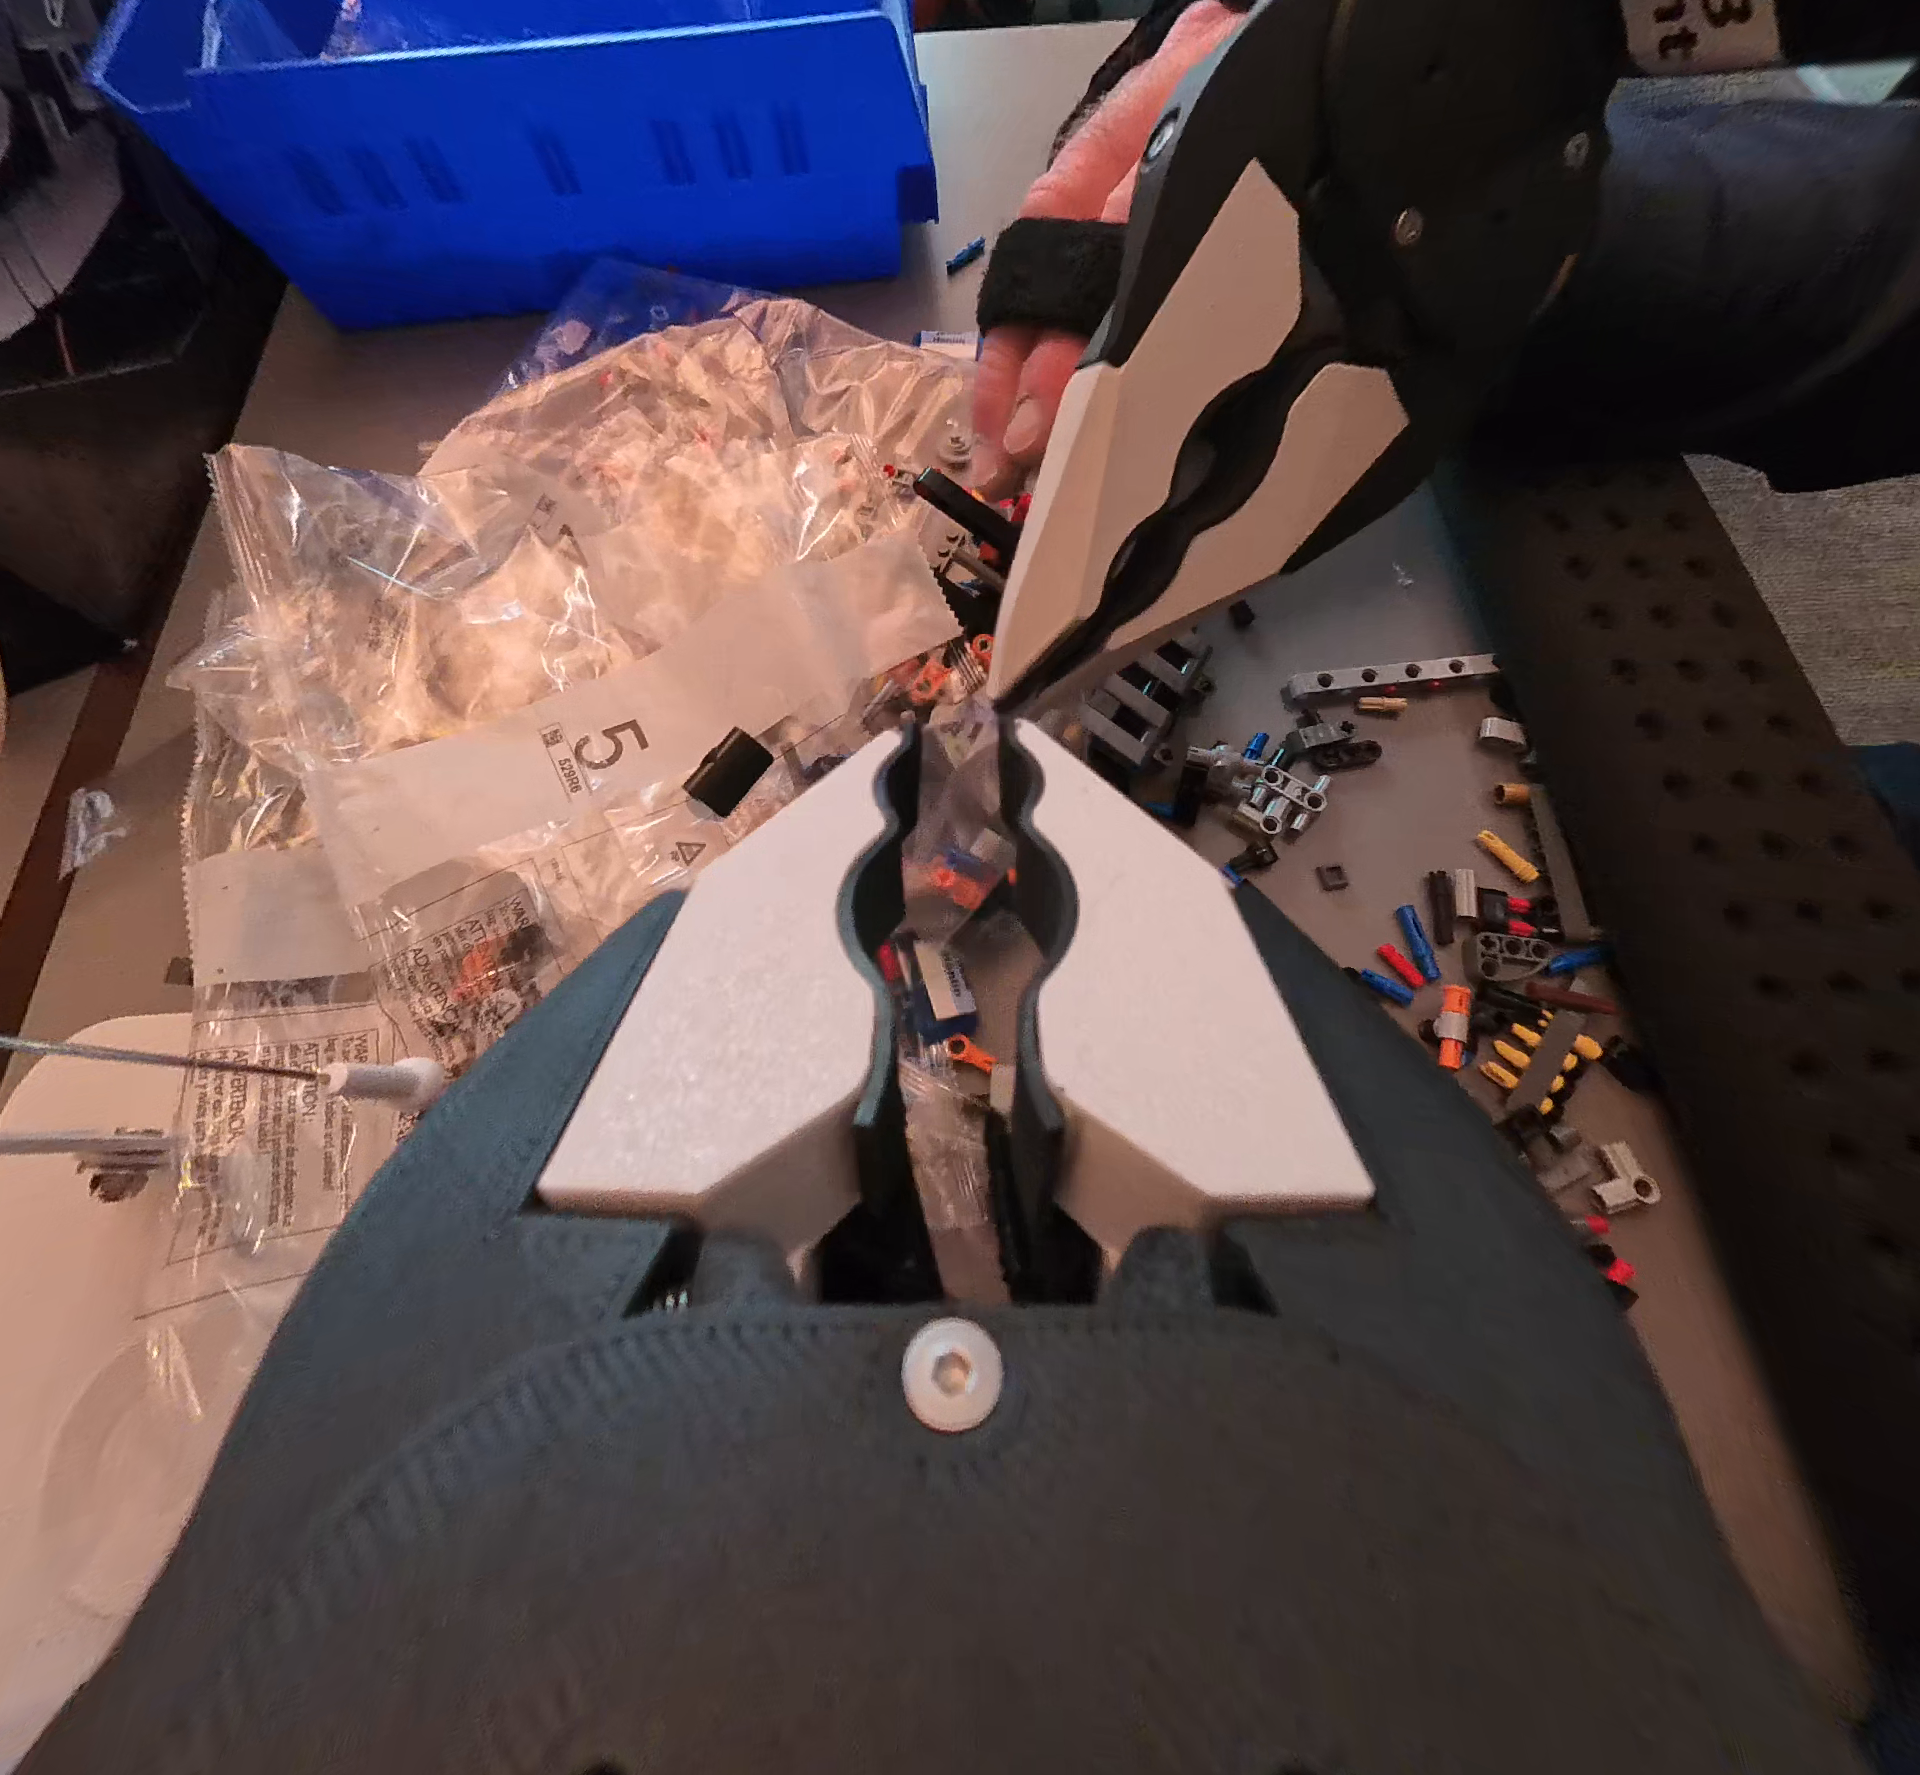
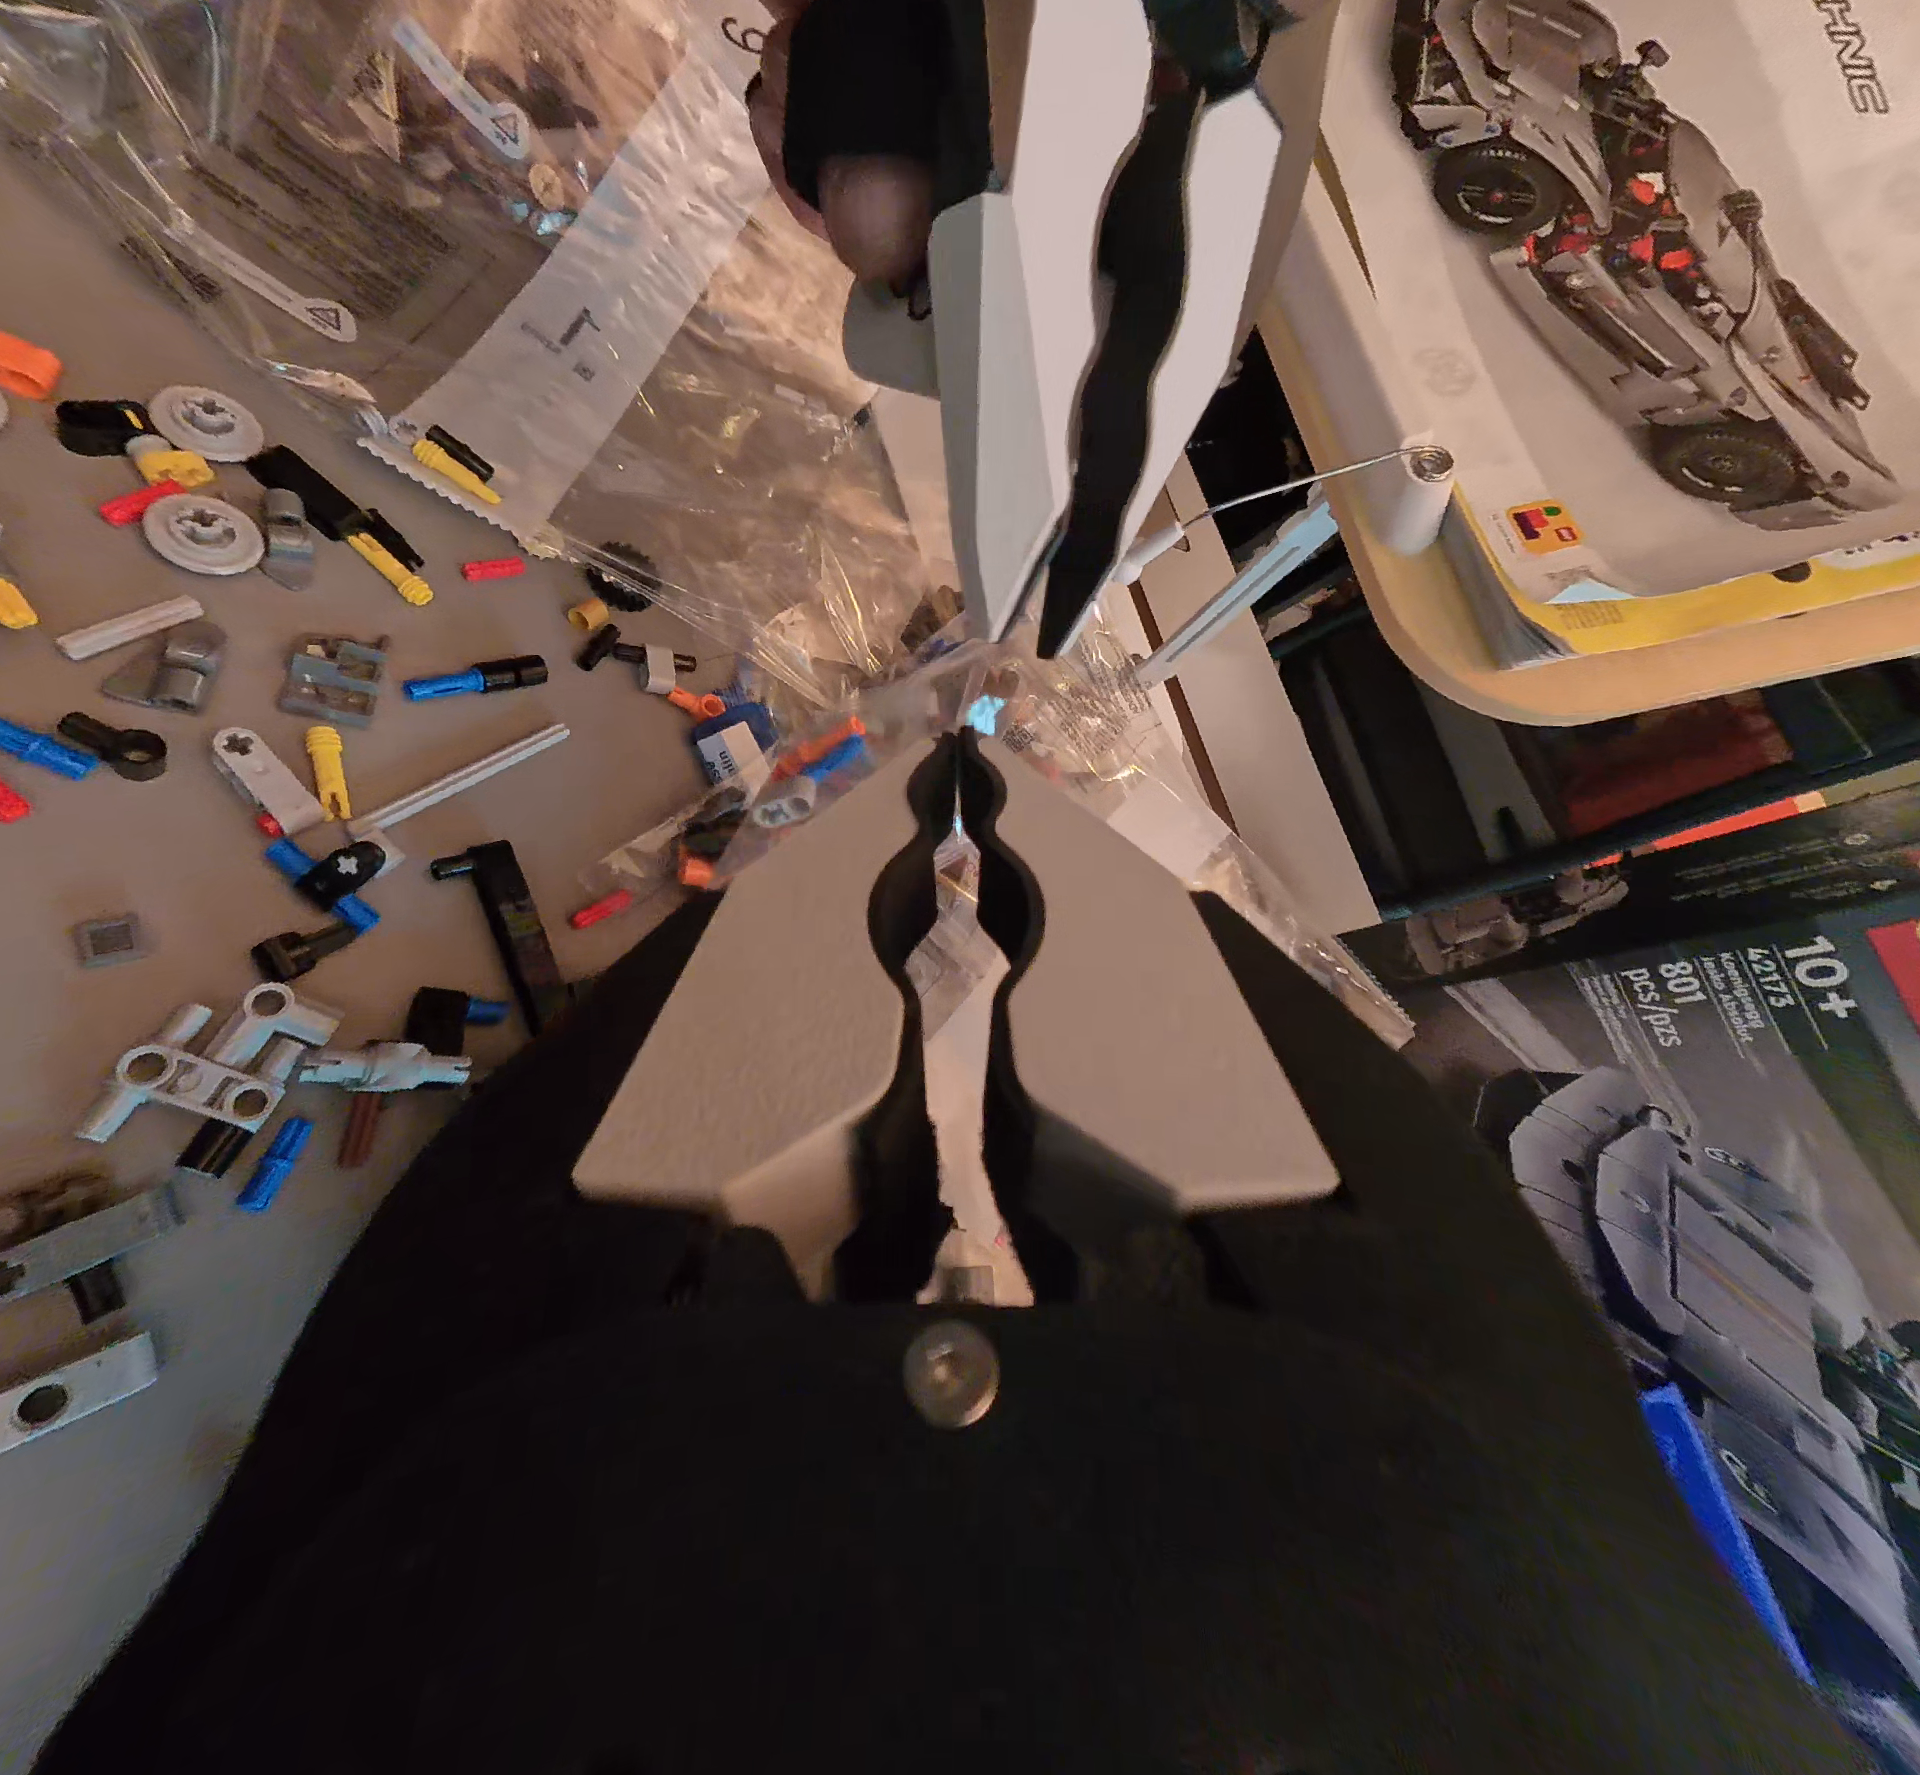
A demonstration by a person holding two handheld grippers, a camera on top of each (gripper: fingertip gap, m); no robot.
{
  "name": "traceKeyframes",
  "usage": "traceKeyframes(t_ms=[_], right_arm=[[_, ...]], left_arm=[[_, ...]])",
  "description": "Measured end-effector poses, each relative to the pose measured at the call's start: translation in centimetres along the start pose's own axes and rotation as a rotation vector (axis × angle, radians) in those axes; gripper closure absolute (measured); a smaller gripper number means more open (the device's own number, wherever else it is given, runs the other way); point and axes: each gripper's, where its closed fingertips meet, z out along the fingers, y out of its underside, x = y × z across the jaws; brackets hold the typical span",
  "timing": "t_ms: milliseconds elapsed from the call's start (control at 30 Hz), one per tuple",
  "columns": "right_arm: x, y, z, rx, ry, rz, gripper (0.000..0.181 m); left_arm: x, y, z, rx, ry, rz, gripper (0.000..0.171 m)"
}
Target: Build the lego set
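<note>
A small clear bag (image 1: 956,852) with orange, blue and black Lego pieces hangs between my two grippers, which meet tip to tip above the table. My left gripper (image 1: 964,733) is shut on one edge of it. My right gripper (image 1: 1006,699) comes down from the upper right and is shut on the same bag. In the right wrist view my right gripper (image 2: 961,743) pinches the clear film, the left gripper (image 2: 1029,639) pinches it from above, and the bag (image 2: 748,811) sags to the left. Loose Lego pieces (image 2: 260,790) lie scattered on the grey table (image 2: 125,1569).
Larger clear part bags (image 1: 571,582) lie left of the grippers, in front of a blue bin (image 1: 520,115). More loose pieces (image 1: 1455,946) lie beside a black perforated board (image 1: 1714,790). An instruction booklet (image 2: 1662,271) rests on a stand, with the set's box (image 2: 1714,1154) below it. Left and right tips are no more than a few centimetres apart.
</note>
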Motion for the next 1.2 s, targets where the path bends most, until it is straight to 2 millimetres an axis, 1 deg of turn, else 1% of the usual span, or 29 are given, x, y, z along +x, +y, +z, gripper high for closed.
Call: traceKeyframes(t_ms=[100, 200, 367, 633, 800, 933, 1033, 1133, 1200], right_arm=[[0.0, -0.2, -0.2, 0.030, -0.016, 0.023, 0.181], [-0.1, -0.3, -0.3, 0.048, -0.026, 0.039, 0.181], [0.1, -0.6, -0.5, 0.074, -0.033, 0.059, 0.181], [0.1, -0.6, -0.5, 0.086, -0.047, 0.095, 0.181], [0.5, -0.9, -0.8, 0.130, -0.065, 0.176, 0.173], [1.9, -1.8, -1.7, 0.222, -0.072, 0.319, 0.169], [2.8, -1.9, -2.2, 0.263, -0.084, 0.426, 0.169], [2.3, -1.3, -1.7, 0.231, -0.138, 0.489, 0.162], [1.9, -0.9, -1.3, 0.195, -0.147, 0.481, 0.160]], left_arm=[[0.1, 0.6, 0.2, -0.012, 0.017, -0.006, 0.153], [0.1, 0.8, 0.4, -0.004, 0.026, -0.015, 0.153], [0.2, 1.2, 0.7, -0.005, 0.043, -0.007, 0.161], [0.4, 0.3, 0.5, 0.028, 0.030, 0.066, 0.171], [0.3, 0.1, 0.3, 0.032, 0.009, 0.099, 0.171], [0.6, -0.3, 0.2, 0.027, -0.006, 0.142, 0.171], [0.7, 0.0, 0.6, -0.021, -0.021, 0.168, 0.171], [1.0, -0.1, 1.1, -0.046, -0.023, 0.195, 0.171], [1.2, 0.0, 1.4, -0.076, -0.025, 0.216, 0.171]])
